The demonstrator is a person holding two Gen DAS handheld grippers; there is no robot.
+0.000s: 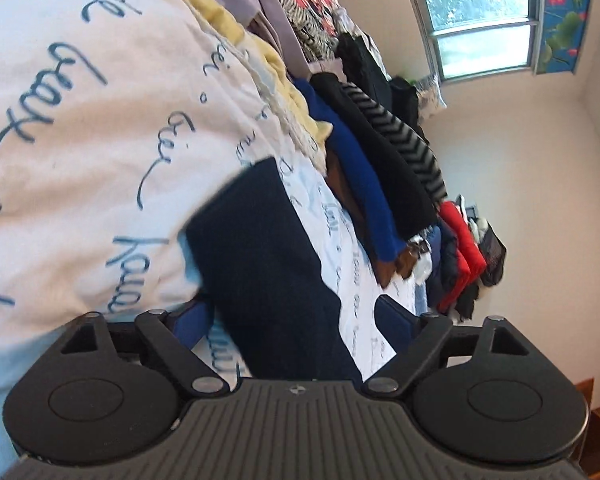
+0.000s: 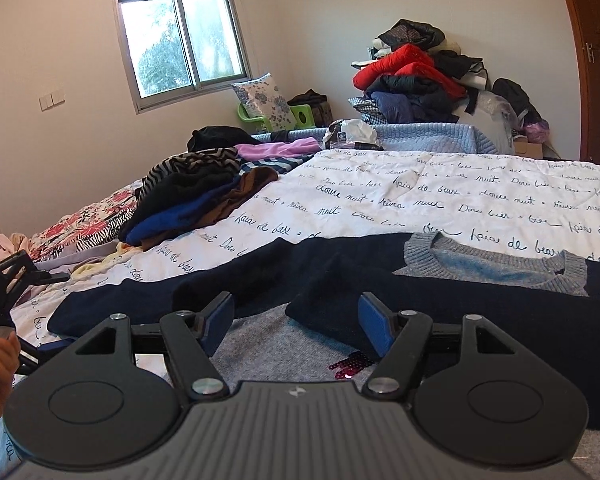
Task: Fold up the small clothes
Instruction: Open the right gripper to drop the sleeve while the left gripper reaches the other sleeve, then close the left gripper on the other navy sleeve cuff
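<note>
A small navy and grey sweater (image 2: 480, 304) lies flat on the white bedspread with blue script (image 2: 420, 196), grey collar facing away, one navy sleeve (image 2: 148, 300) stretched out to the left. My right gripper (image 2: 296, 320) is open just above the sweater's grey front, its blue pads (image 2: 374, 326) apart over a folded navy sleeve. In the left wrist view my left gripper (image 1: 296, 320) is open, tilted sideways, with the navy sleeve end (image 1: 260, 248) lying between its wide-set fingers. The left gripper also shows in the right wrist view (image 2: 8, 280) at the left edge.
A pile of folded dark, blue and brown clothes (image 2: 188, 204) lies at the bed's left side, beside floral and striped garments (image 2: 84, 220). A heap of jackets (image 2: 416, 80) is stacked against the far wall. A window (image 2: 180, 44) and wooden door (image 2: 596, 60) frame the room.
</note>
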